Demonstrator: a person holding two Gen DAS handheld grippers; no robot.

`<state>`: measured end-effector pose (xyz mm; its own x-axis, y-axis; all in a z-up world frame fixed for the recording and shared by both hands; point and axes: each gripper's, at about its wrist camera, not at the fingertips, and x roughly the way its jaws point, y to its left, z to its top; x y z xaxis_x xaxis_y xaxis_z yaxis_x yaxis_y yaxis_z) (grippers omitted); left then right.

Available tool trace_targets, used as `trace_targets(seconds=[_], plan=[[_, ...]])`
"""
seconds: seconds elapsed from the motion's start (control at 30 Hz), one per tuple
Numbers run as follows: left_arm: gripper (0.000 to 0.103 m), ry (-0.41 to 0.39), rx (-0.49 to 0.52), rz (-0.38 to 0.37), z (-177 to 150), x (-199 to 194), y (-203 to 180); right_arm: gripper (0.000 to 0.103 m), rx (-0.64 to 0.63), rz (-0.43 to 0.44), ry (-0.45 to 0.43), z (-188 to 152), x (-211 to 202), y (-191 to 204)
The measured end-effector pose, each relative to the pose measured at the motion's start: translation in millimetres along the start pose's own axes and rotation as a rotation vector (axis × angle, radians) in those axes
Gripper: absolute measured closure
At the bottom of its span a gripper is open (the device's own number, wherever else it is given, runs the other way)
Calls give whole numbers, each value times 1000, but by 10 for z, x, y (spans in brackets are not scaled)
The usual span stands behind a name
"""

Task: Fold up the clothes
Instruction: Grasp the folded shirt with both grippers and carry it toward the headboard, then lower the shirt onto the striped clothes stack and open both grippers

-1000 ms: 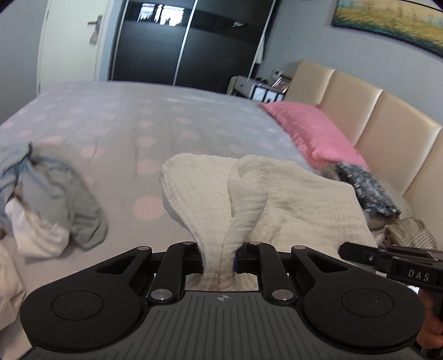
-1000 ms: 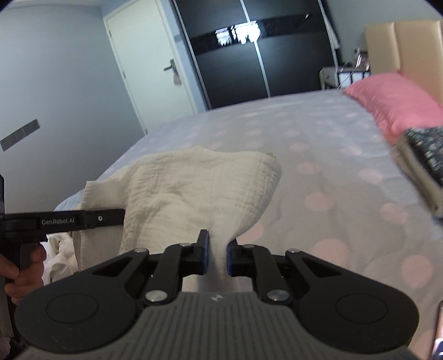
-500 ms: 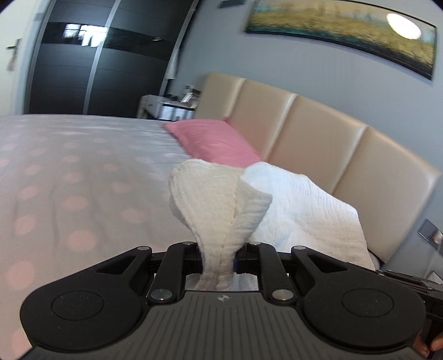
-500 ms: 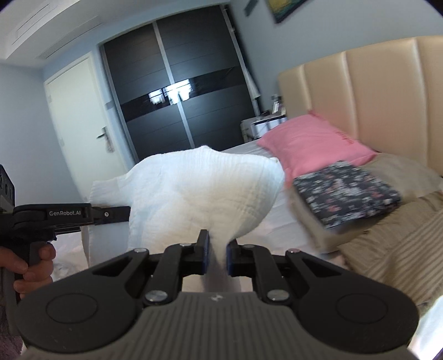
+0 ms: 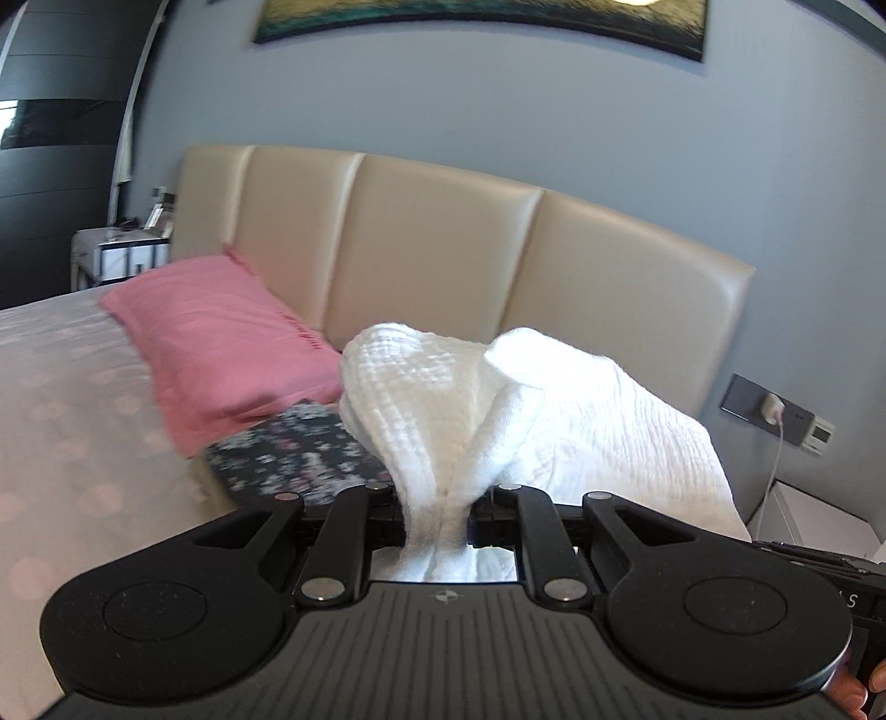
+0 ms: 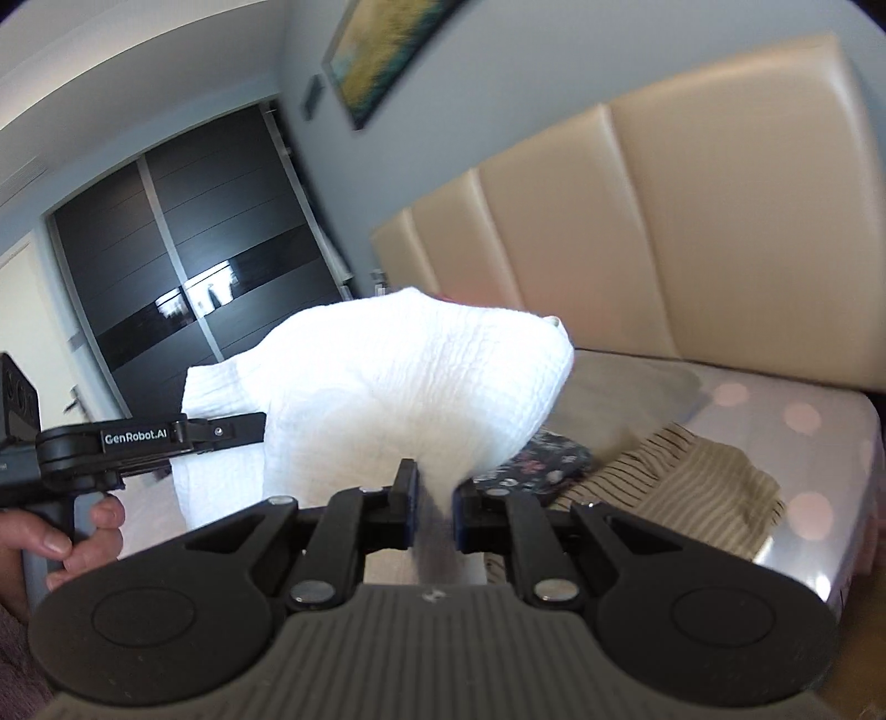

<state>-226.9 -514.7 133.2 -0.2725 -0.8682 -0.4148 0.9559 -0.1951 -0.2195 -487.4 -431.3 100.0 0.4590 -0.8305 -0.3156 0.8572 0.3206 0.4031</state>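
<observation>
Nearest in the left wrist view, the left gripper (image 5: 437,515) has its jaws closed on a bunched edge of a white textured garment (image 5: 531,421). The cloth rises from the jaws in two rounded folds and hangs in the air above the bed (image 5: 61,443), clear of the cover. At the lower right edge of that view, part of the other gripper and a fingertip show.

Nearest in the right wrist view, the right gripper (image 6: 431,507) has its jaws closed on another edge of the same white garment (image 6: 410,376), which billows up and spreads to the left. There the left gripper (image 6: 243,425) clamps it, held by the person's left hand (image 6: 66,531).

Beyond the cloth, near the head edge of the bed, a folded dark floral garment (image 5: 299,454) lies just beside a pink pillow (image 5: 221,343). A striped beige garment (image 6: 692,482) lies crumpled near the bed's right edge. The cover is pale with pink dots.

Farther back stands a padded beige headboard (image 5: 443,260), then a grey wall with a painting (image 5: 476,22), and a dark wardrobe (image 6: 183,266) at the far side.
</observation>
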Motion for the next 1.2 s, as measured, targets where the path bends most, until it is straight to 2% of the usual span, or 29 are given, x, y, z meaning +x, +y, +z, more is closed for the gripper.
trace_targets(seconds=[0.13, 0.37, 0.5, 0.7, 0.9, 1.0, 1.1, 1.13, 1.2], plan=[[91, 32, 49, -43, 72, 387, -122, 89, 76, -59, 4, 74, 6, -250], [91, 105, 137, -124, 117, 1058, -409, 89, 74, -202, -36, 61, 131, -587], [91, 154, 142, -147, 114, 1547, -444, 89, 110, -256, -45, 61, 368, -832], [91, 225, 116, -173, 52, 2224, -382, 89, 100, -354, -80, 34, 793, -1146], [90, 291, 52, -193, -122, 2780, -276, 89, 161, -421, -38, -12, 1103, -1428], [88, 325, 3, -191, -247, 2979, -214, 89, 172, -463, 13, -81, 1272, -1543], [81, 336, -15, -168, -352, 3067, -147, 88, 247, -482, 85, -122, 1410, -1741], [80, 334, -19, -155, -365, 3067, -120, 87, 284, -486, 110, -138, 1443, -1812], [75, 322, -34, -121, -332, 3017, -71, 77, 337, -506, 139, -142, 1471, -1894]])
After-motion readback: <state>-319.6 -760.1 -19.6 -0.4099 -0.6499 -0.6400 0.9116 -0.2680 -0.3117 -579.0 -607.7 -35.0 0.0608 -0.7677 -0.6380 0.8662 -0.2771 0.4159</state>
